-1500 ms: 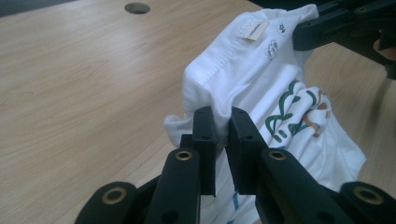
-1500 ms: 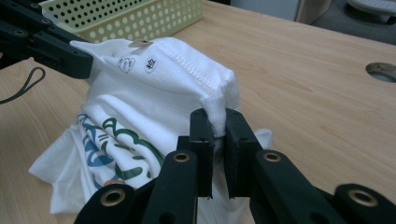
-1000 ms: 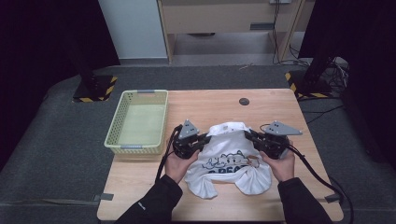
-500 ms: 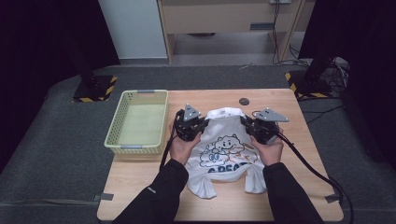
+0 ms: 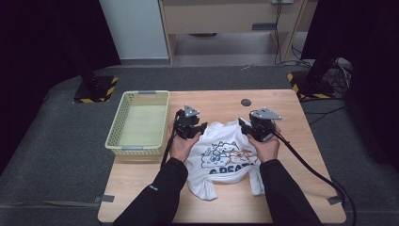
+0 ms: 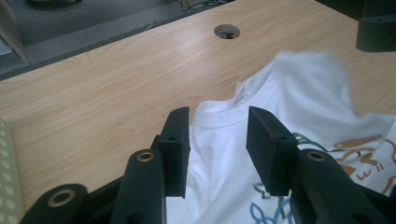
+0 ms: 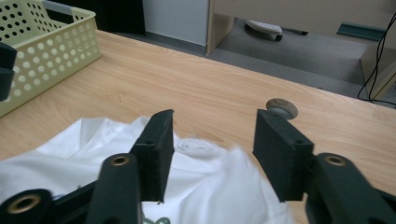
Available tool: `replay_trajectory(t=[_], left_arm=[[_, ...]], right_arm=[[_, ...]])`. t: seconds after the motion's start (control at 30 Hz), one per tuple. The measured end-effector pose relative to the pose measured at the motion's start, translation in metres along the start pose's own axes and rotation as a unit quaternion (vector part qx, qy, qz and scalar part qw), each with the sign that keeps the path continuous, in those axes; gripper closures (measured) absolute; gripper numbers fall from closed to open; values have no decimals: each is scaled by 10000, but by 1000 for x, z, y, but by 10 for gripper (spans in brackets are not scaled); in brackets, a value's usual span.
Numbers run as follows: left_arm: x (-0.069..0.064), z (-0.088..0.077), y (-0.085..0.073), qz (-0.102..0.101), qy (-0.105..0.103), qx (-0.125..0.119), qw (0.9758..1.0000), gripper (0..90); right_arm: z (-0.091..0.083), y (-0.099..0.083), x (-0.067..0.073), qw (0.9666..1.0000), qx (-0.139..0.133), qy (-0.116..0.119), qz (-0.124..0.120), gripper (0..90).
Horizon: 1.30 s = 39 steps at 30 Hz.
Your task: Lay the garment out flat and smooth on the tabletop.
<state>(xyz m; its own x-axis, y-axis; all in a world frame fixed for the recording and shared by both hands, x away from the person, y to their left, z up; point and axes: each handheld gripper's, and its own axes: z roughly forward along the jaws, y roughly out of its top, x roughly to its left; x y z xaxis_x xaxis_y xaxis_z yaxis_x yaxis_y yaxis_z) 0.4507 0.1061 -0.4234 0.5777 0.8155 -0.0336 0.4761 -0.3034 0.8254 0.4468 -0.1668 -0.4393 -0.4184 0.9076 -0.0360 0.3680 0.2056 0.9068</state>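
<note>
fingers: both pairs just opened, empty | T-shirt: white, cartoon print, rumpled

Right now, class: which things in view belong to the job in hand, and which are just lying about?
In the job:
- white T-shirt
- left claw, jaws just opened over the shirt
- right claw, jaws likewise just opened

Lying about:
- yellow basket
- round cable hole in the table

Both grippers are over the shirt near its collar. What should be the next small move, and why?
Probably lift both grippers away. The left gripper and right gripper have just been opening, and their jaws stand apart with no cloth pinched. The shirt lies print-up on the table, collar far from the person, so the pull seems finished. The lower part is bunched and may need smoothing next.
</note>
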Motion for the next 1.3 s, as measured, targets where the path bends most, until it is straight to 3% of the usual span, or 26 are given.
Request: replay_trajectory(t=[0.03, 0.1, 0.17, 0.27, 0.4, 0.6, 0.87, 1.07, 1.3], left_arm=[[0, -3, -1, -9, -39, -29, 10000, 545], [-1, -11, -3, 16, -81, -100, 9999, 525], [-4, -19, -4, 120, -74, -137, 9998, 456], [-11, -38, -7, 463, 1, -87, 9989, 390], [-16, -56, -14, 609, -9, -194, 9980, 339], [-18, -68, -29, 499, -22, -319, 9982, 289], [-17, -71, -52, 385, -35, -100, 9992, 224], [-12, -79, -76, 318, -7, 123, 9994, 186], [-13, -86, -93, 267, 5, 161, 9995, 166]], right_arm=[[-6, -2, -1, 10000, -8, 31, 29, 378], [-10, -3, -2, 10000, -1, 59, 43, 365], [-19, -4, -3, 9999, -11, 95, 44, 325], [-39, -8, -3, 9998, -53, 179, 92, 278], [-54, -13, -1, 9998, -11, 205, 66, 222], [-68, -20, 3, 9999, -4, 162, -11, 174], [-77, -36, 4, 9996, 149, 226, -10, 138], [-89, -57, -5, 9993, 327, 162, 64, 119], [-99, -69, -13, 9989, 396, 134, 194, 106]])
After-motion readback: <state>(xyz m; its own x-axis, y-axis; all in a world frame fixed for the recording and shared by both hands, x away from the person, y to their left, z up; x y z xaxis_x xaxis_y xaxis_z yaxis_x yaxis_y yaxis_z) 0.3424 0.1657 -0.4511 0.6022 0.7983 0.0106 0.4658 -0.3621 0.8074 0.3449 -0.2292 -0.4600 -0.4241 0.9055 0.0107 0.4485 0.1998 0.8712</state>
